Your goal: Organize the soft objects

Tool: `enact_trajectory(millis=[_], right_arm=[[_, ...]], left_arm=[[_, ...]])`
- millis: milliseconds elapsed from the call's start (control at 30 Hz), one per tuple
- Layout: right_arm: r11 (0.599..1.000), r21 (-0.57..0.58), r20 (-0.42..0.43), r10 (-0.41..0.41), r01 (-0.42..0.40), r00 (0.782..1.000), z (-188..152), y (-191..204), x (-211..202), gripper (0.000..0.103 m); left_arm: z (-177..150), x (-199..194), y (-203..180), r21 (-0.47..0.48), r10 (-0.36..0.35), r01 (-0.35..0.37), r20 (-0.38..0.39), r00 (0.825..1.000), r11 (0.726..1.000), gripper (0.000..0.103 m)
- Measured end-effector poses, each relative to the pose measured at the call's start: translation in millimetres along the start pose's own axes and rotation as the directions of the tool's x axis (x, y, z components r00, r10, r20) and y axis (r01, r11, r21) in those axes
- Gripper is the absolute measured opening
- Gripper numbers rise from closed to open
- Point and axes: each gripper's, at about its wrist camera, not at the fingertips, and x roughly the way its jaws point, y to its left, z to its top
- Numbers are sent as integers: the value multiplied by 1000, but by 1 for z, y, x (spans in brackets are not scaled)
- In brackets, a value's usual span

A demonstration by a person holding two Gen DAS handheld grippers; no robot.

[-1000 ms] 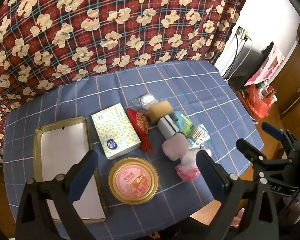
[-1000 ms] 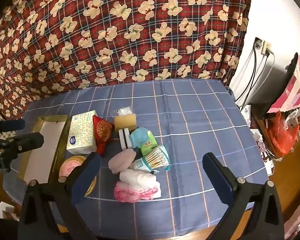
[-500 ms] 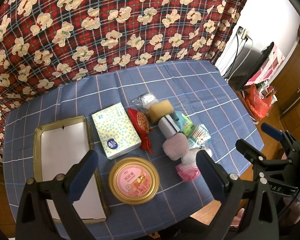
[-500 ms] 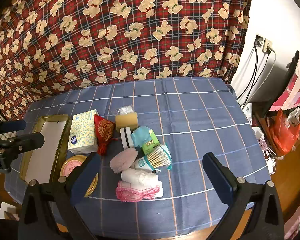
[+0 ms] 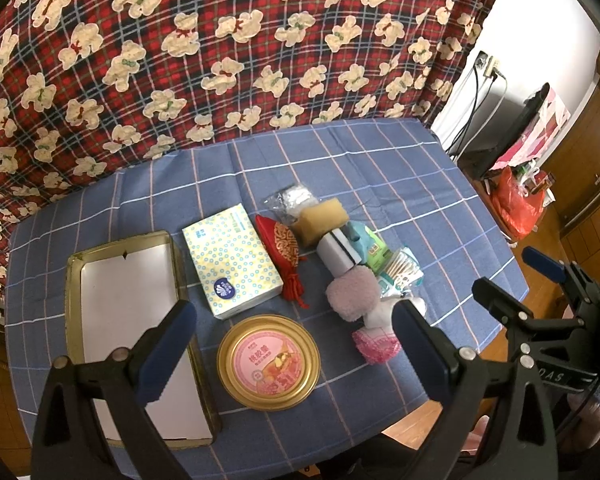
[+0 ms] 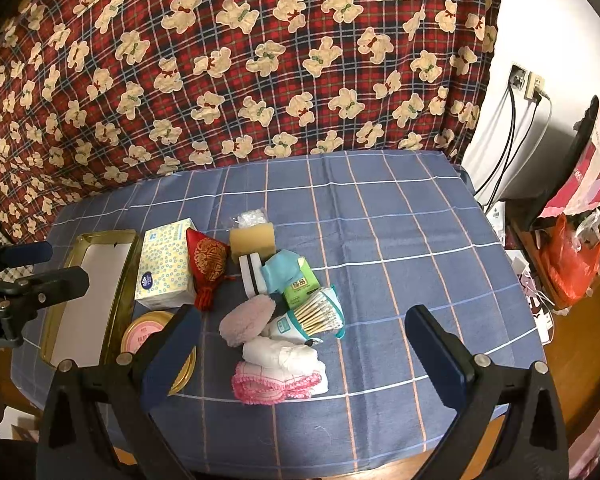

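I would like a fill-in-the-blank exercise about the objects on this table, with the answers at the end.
1. The tissue box lies between the gold tray and the ____ embroidered pouch.
2. The round tin has a ____ label.
3. Both the left gripper and the right gripper are ____.

Answers: red; pink; open

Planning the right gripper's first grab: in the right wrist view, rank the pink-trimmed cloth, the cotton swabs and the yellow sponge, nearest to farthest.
1. Pink-trimmed cloth, just ahead of the right gripper.
2. Cotton swabs, middle of the pile.
3. Yellow sponge, at the pile's far end.
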Motion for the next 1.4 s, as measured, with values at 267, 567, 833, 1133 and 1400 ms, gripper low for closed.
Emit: enact_trajectory(millis=[267, 567, 833, 1133, 1400], right_arm=[[1000, 3, -2, 2, -2, 1000, 1, 1, 1, 102], [1000, 3, -5, 3, -3, 1000, 2, 2, 2, 102], [1000, 3, -9, 4, -4, 1000, 4, 4, 4, 102], [1000, 3, -12, 4, -4, 1000, 4, 6, 5, 102], [1000, 4, -17, 5, -5, 1000, 6, 6, 7, 102]], left_arm=[[0, 0, 0, 0, 0, 0, -2, 1000, 1000, 100], [0, 0, 0, -1, -1, 1, -5, 1000, 1000, 100], [0, 1, 0, -1, -1, 1, -7, 1000, 1000, 100], [-5, -1, 3, -2, -2, 2, -12, 1000, 1000, 100], [-11, 4, 8, -4, -4, 4, -20, 1000, 1000, 100]])
